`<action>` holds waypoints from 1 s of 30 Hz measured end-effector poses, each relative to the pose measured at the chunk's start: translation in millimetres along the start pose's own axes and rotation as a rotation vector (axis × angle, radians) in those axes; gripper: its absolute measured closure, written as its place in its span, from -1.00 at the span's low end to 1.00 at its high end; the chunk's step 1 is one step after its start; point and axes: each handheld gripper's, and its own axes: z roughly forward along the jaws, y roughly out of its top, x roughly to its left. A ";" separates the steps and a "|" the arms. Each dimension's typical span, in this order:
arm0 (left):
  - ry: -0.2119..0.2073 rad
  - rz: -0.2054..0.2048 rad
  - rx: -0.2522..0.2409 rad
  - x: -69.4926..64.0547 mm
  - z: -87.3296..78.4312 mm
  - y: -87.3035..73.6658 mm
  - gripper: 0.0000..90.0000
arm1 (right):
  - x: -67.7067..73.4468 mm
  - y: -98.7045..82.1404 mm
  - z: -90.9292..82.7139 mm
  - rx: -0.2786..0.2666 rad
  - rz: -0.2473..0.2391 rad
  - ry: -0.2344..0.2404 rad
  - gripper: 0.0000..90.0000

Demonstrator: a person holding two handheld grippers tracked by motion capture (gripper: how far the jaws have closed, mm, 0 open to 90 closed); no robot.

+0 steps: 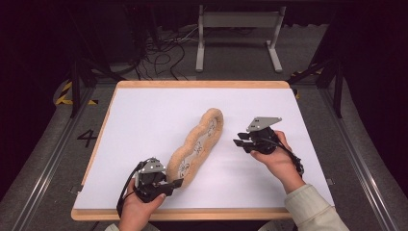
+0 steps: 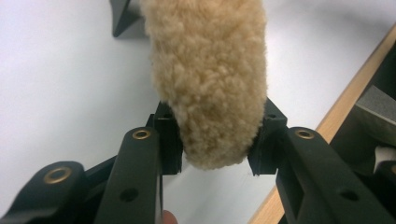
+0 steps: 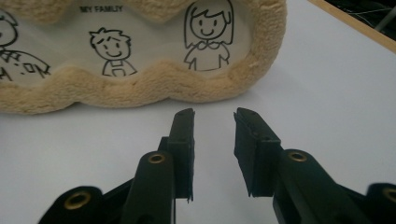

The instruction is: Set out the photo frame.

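A long tan fleece plush frame (image 1: pixel 197 144) stands on edge on the white table top (image 1: pixel 144 110), running from near left to the middle. Its clear panel (image 3: pixel 140 46) shows cartoon figures and the words "MY FAMILY". My left gripper (image 1: pixel 174 184) is at the plush's near end (image 2: pixel 210 84), and both pads (image 2: pixel 170 135) press against its sides, so it is shut on it. To the right of the plush my right gripper (image 1: pixel 242 139) hangs a little above the table, pointing at the panel side. Its jaws (image 3: pixel 214 116) stand apart with nothing between them.
The table's wooden rim (image 1: pixel 192 214) runs close behind my left hand. A dark part of the right gripper (image 2: pixel 123 18) appears beyond the plush in the left gripper view. On the floor behind the table are a white metal stand (image 1: pixel 238 29) and loose cables (image 1: pixel 159 53).
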 end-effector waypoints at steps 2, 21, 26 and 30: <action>0.000 -0.007 -0.001 1.5 -1.1 -0.7 0.44 | -2.0 2.2 2.5 0.002 0.000 -0.003 0.54; -0.022 -0.019 -0.003 7.2 -2.6 -2.9 0.45 | -45.1 24.9 58.4 -0.018 0.044 0.004 0.28; -0.029 -0.024 0.003 6.9 -2.4 -2.6 0.45 | -51.2 32.1 72.1 -0.002 0.016 -0.001 0.26; -0.030 -0.023 0.009 7.3 -2.4 -2.0 0.45 | -54.9 36.5 80.5 -0.007 0.006 0.016 0.26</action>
